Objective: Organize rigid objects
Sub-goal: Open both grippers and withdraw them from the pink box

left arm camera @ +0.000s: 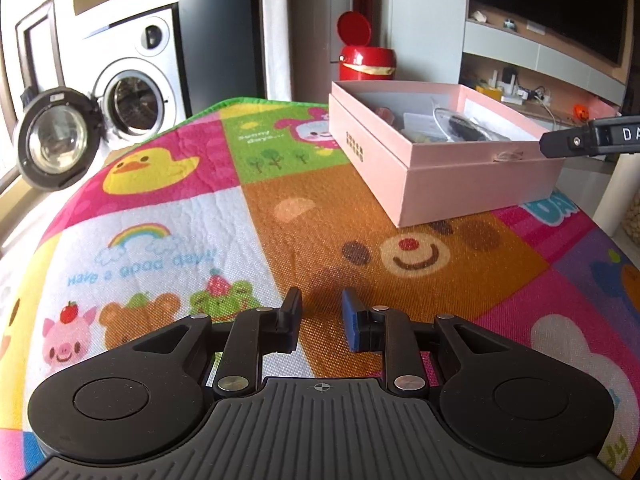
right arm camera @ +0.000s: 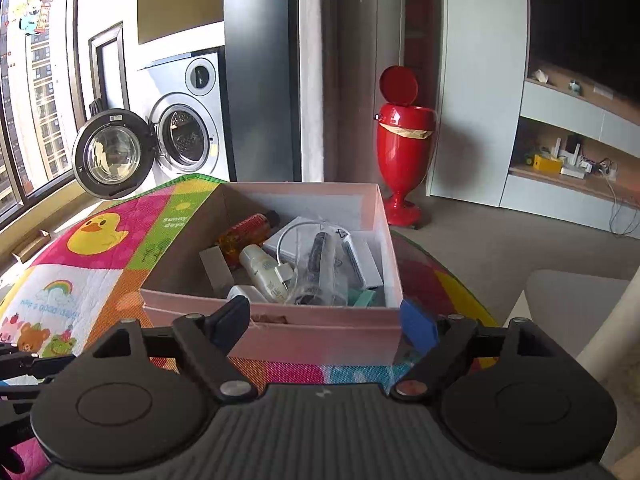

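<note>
Pink box (right arm camera: 280,332) of small items dead ahead of right gripper (right arm camera: 324,320), jaws wide, empty, flanking near wall. Left gripper (left arm camera: 322,318) narrow, empty, farther off over mat (left arm camera: 180,220).

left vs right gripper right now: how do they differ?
The left gripper has its fingers drawn close together, with nothing between them; the right gripper has its fingers spread wide. The left gripper is over bare play mat, well short of the pink box; the right gripper is at the box's near wall. Both hold nothing.
</note>
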